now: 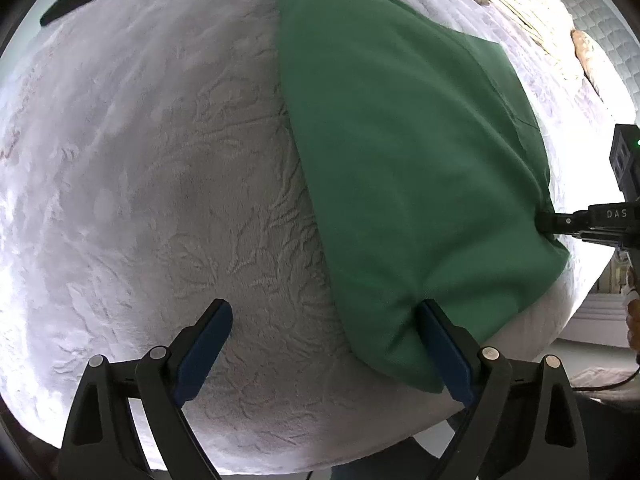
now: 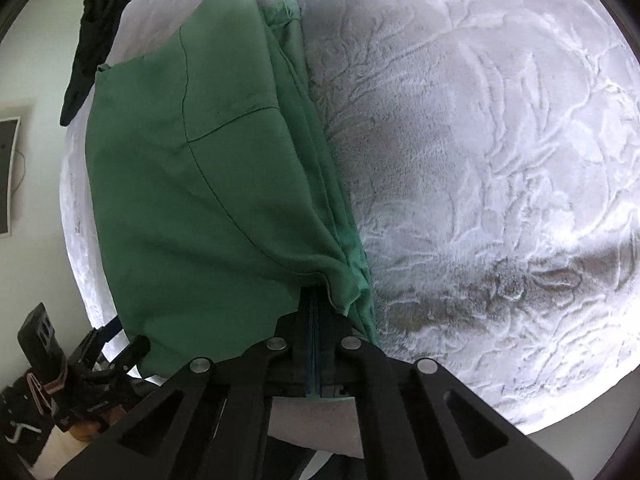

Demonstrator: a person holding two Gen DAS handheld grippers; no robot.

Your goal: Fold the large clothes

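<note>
1. While the right gripper [image 2: 316, 304] pinches the near corner of the green garment [image 2: 192, 200], jaws clamped on cloth, the left gripper [image 1: 324, 344] stands wide, holding nothing; one finger touches the garment's other near corner.
2. Garment lies half-folded on the white blanket [image 2: 500, 140]; dark cloth [image 2: 92, 40] beyond it.
3. Advice: seat the left pads over the hem first; lift both corners level.

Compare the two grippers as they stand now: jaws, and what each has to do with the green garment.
The left gripper stands wide open; the right gripper is shut. The left clamps nothing, with the folded green cloth garment lying at one of its fingers only; the right pinches the garment's edge. The left hangs mostly over the white plush blanket; the right sits at the garment's corner. Both have black frames and blue pads.
</note>
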